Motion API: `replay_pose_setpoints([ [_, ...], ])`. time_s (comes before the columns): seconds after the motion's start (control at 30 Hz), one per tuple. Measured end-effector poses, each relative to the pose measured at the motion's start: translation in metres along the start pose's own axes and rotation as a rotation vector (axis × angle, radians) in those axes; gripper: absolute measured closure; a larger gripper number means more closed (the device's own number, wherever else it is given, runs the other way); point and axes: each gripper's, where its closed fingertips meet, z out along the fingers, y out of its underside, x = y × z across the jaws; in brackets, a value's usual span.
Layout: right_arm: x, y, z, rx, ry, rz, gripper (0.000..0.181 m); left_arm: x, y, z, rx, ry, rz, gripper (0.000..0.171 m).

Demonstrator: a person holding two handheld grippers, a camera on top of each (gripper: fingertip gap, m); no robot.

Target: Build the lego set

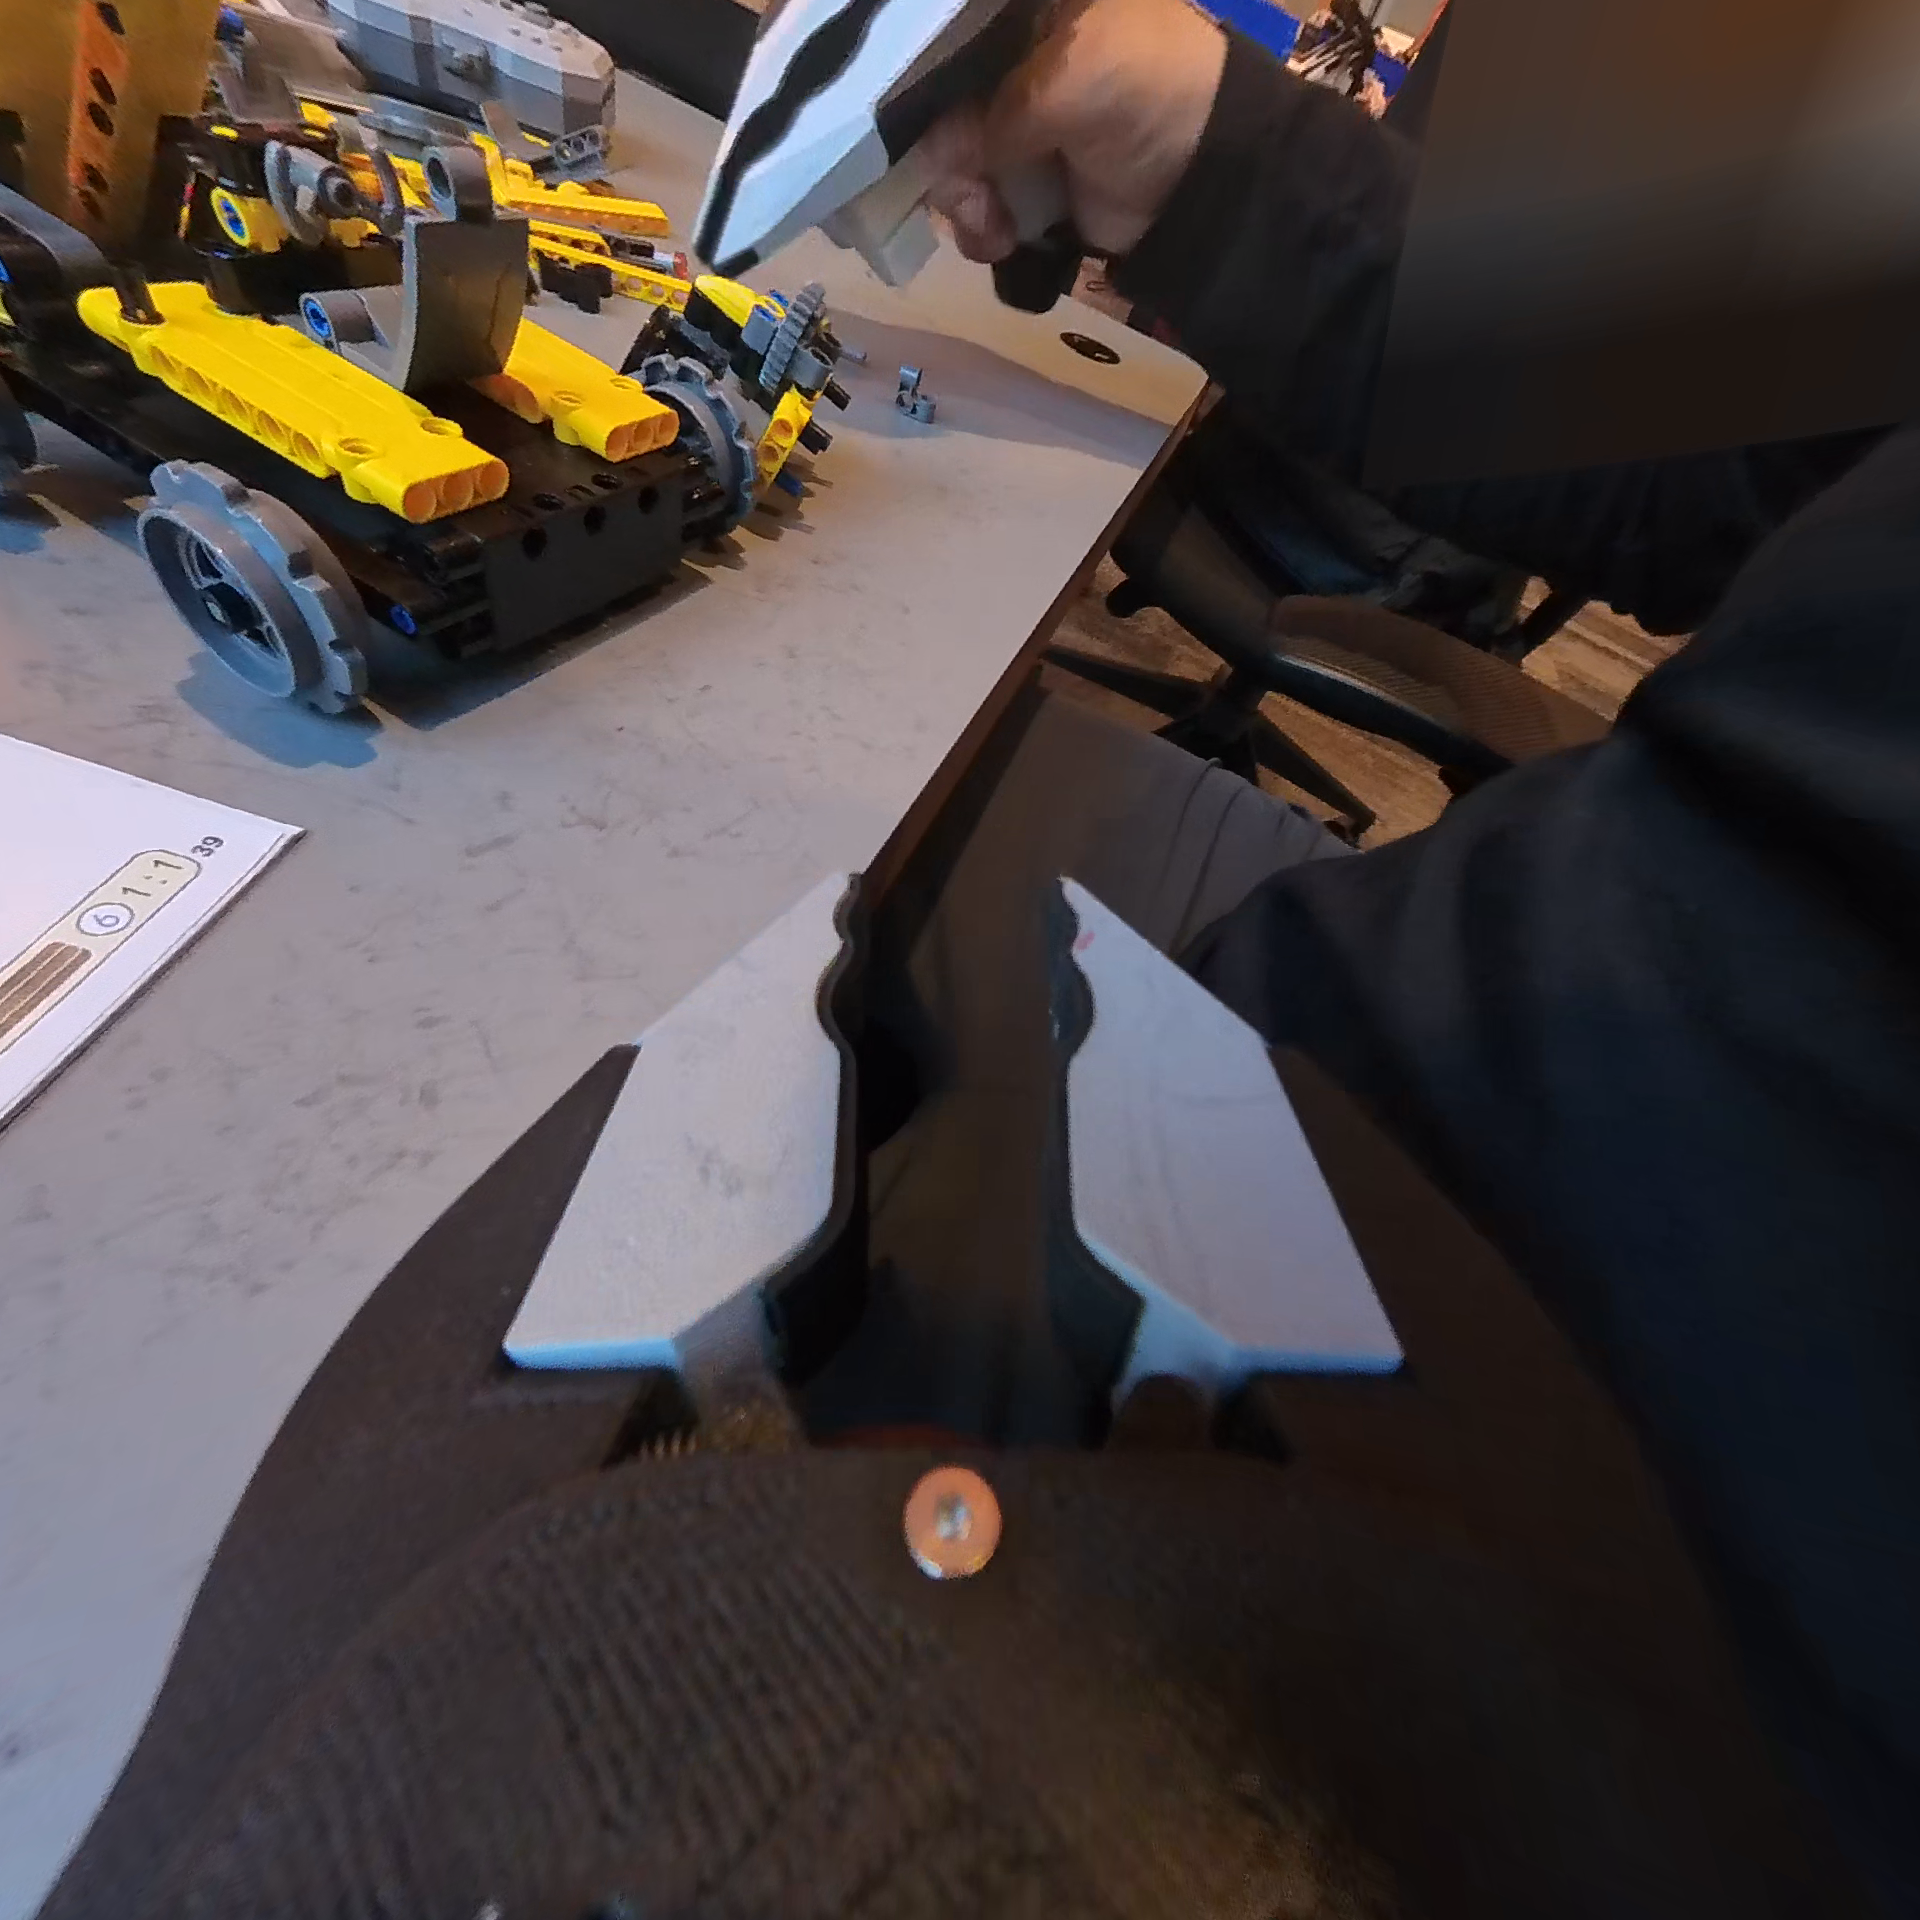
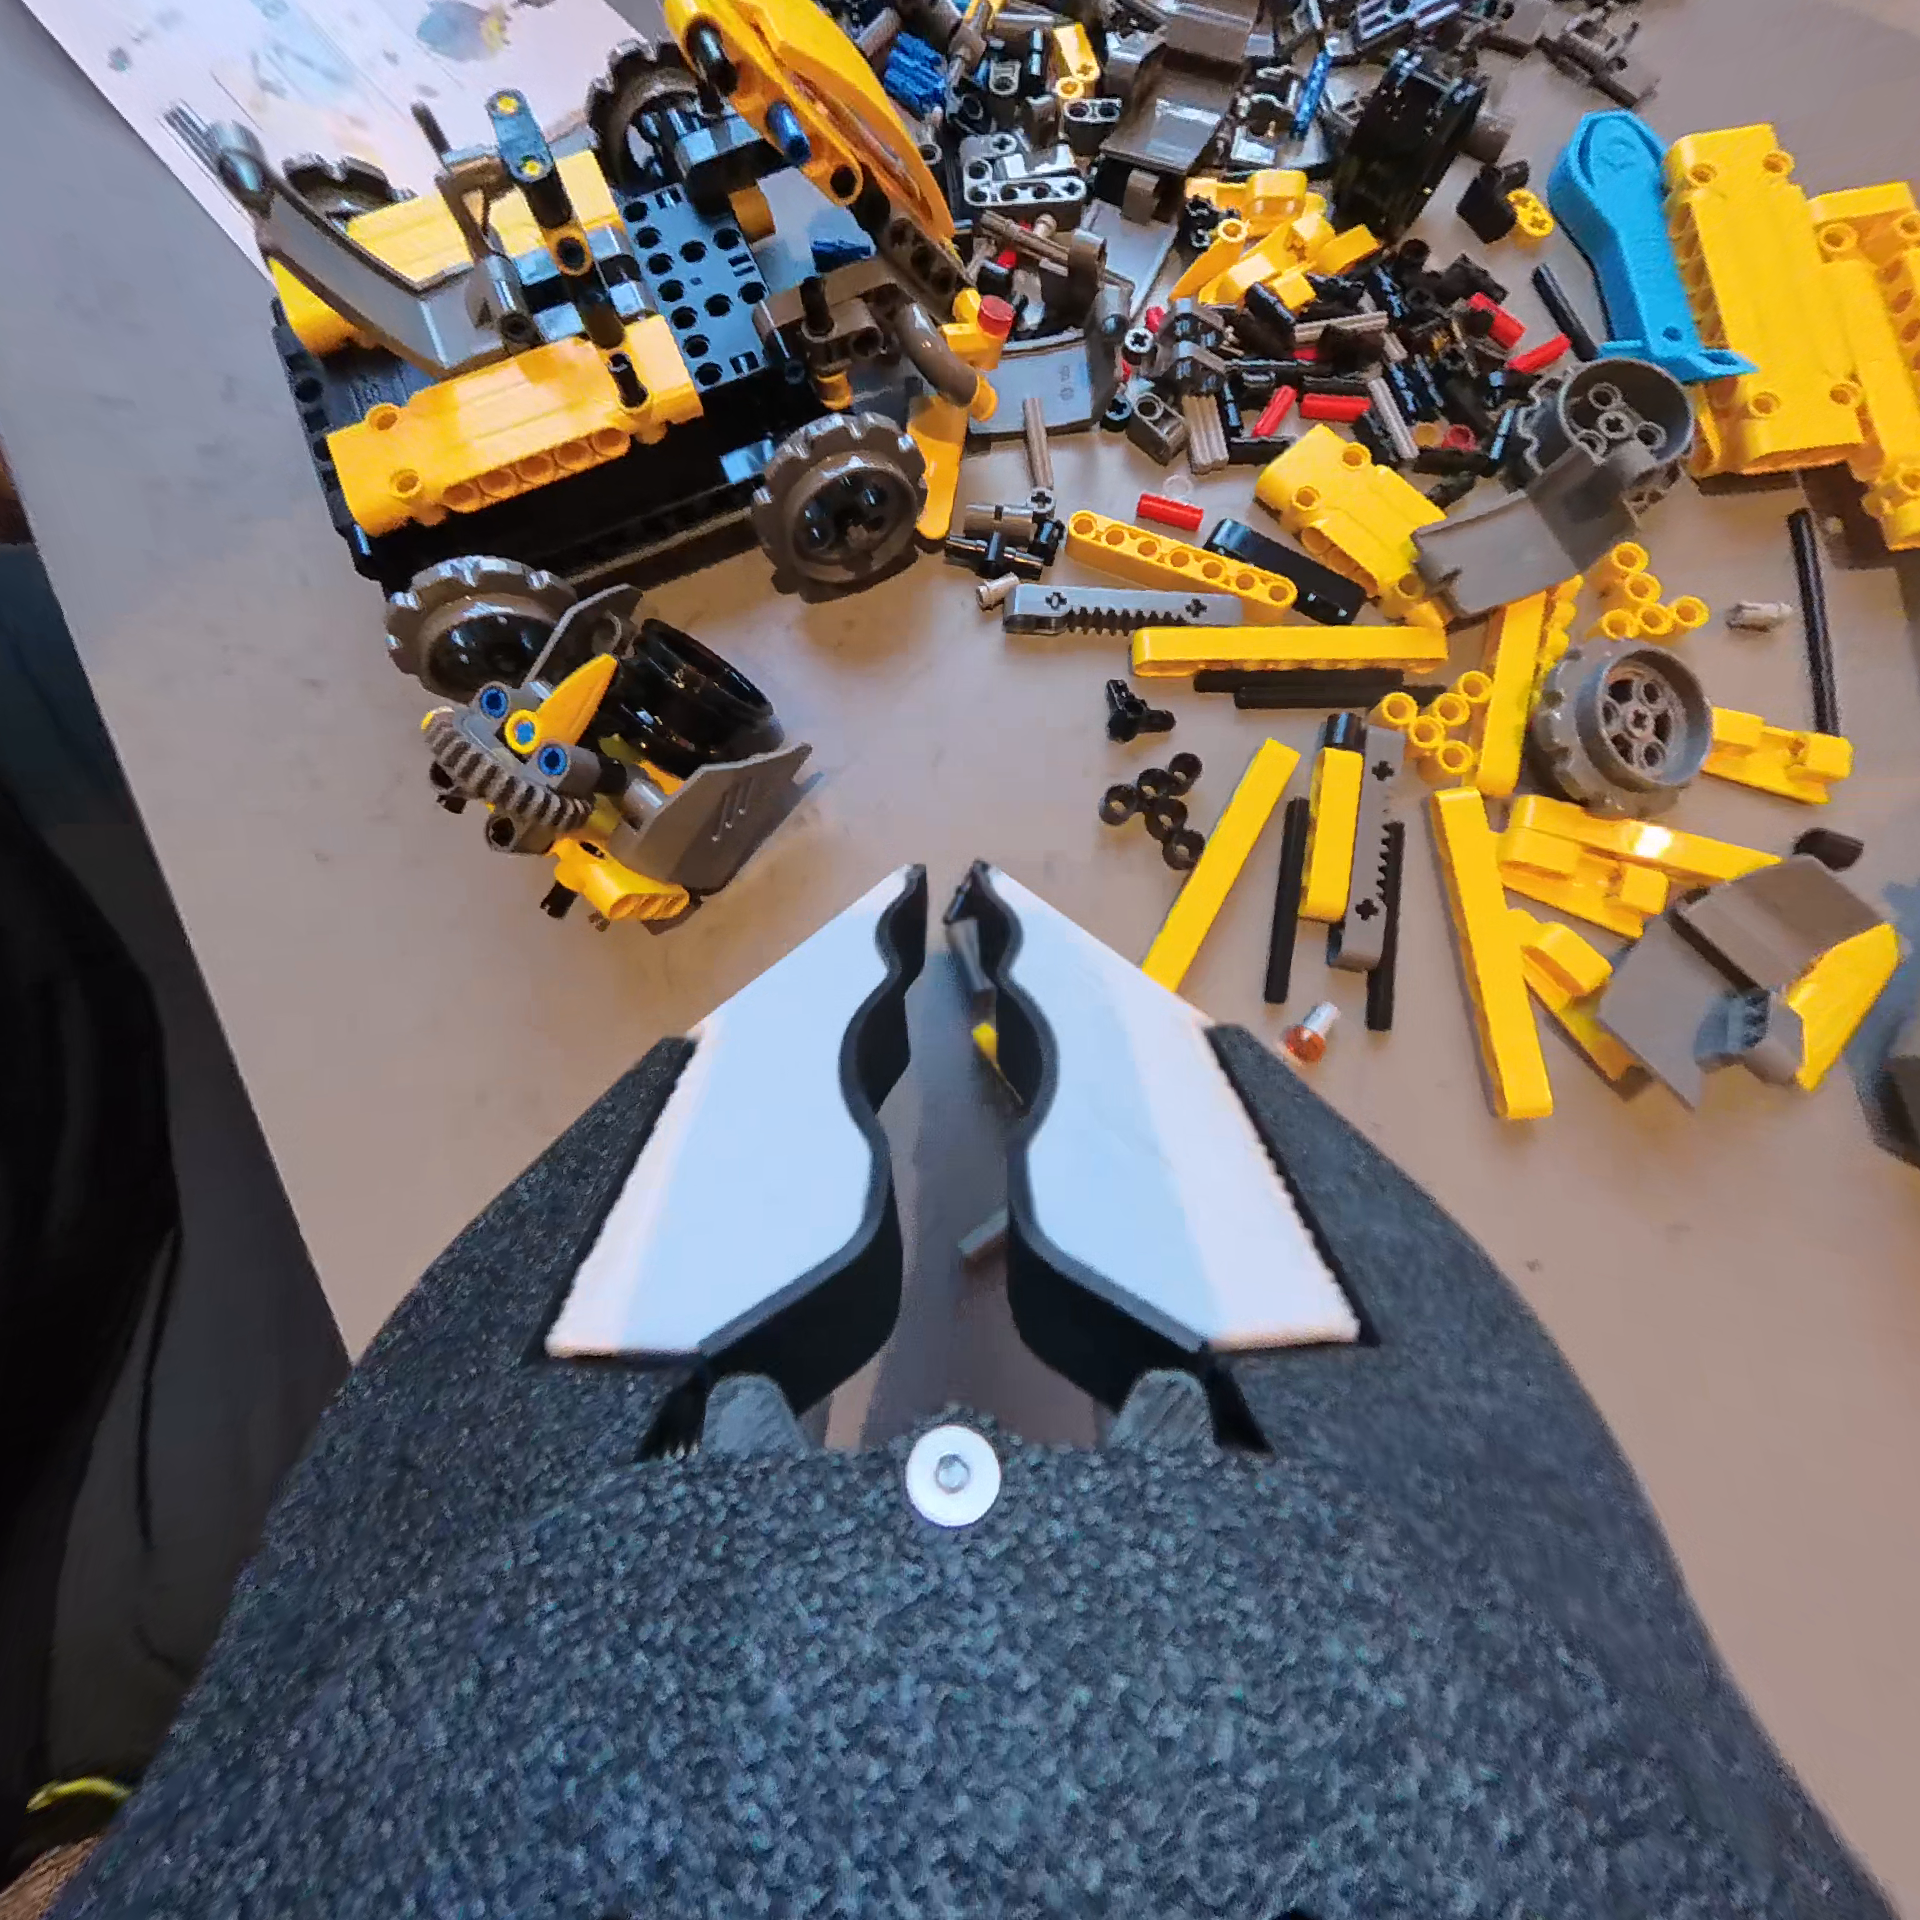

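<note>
Your left gripper (image 1: 951,914) sits at lower centre of its view, fingers apart with nothing between them, hanging over the edge of the grey table (image 1: 499,1039). The nearest thing is the table edge itself. At the upper left of that frame stands the part-built yellow and black vehicle (image 1: 395,436), with a printed instruction page (image 1: 114,914) at the left edge, well apart from the fingers.

Your right gripper (image 2: 948,894) has its fingers almost together, pinched on a thin black and yellow piece (image 2: 982,1013) that runs down between the pads. It hovers just below a small geared sub-assembly (image 2: 603,779) at centre left of the frame.

The vehicle in that view has wheels and beams fitted, yet a wide heap of loose parts (image 2: 1403,540) fills the upper right, so I judge the build well short of finished. In the left view your right gripper shows at the top, above the table.
</note>
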Motion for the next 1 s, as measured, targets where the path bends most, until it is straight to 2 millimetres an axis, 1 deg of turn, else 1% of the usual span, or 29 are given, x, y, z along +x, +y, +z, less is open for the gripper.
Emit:
replay_pose_setpoints([
  [0.07,0.002,0.003,-0.003,-0.007,0.017,-0.003,0.173,0.000,0.001,0.001,-0.008,-0.005,0.006,0.139],
  [0.13,0.002,0.005,-0.001,-0.021,0.016,0.014,0.170,0.000,0.002,0.002,-0.012,-0.007,0.009,0.139],
  [0.23,0.001,0.008,0.009,-0.063,0.015,0.042,0.165,0.001,0.003,0.003,-0.018,-0.007,0.017,0.139],
  [0.33,0.002,0.013,0.019,-0.112,0.051,0.014,0.165,0.001,0.004,0.003,-0.028,-0.014,0.029,0.139],
  [0.4,0.001,0.014,0.023,-0.125,0.063,-0.003,0.167,0.000,0.005,0.003,-0.032,-0.018,0.033,0.139],
  [0.43,-0.001,0.013,0.024,-0.121,0.054,-0.005,0.176,0.000,0.005,0.003,-0.031,-0.018,0.032,0.139],
  [0.57,-0.003,0.012,0.025,-0.122,0.056,-0.031,0.177,0.000,0.004,0.002,-0.024,-0.011,0.028,0.140],
  [0.67,-0.010,0.006,0.016,-0.083,0.046,-0.044,0.177,-0.001,0.000,0.003,-0.009,-0.025,0.039,0.141],
  [0.77,-0.026,-0.012,-0.003,0.034,-0.002,-0.012,0.177,-0.008,-0.013,0.006,0.034,-0.091,0.069,0.143],
  [0.83,-0.040,-0.030,-0.017,0.164,-0.071,0.058,0.177,-0.012,-0.025,0.012,0.046,-0.149,0.128,0.139],
  [0.87,-0.049,-0.042,-0.025,0.254,-0.129,0.120,0.177,-0.013,-0.034,0.017,0.050,-0.181,0.176,0.139],
  [0.93,-0.070,-0.062,-0.037,0.413,-0.283,0.274,0.177,-0.012,-0.061,0.028,0.078,-0.237,0.300,0.139],
  [1.0,-0.085,-0.074,-0.045,0.515,-0.410,0.403,0.177,-0.009,-0.095,0.040,0.137,-0.279,0.415,0.143],
])
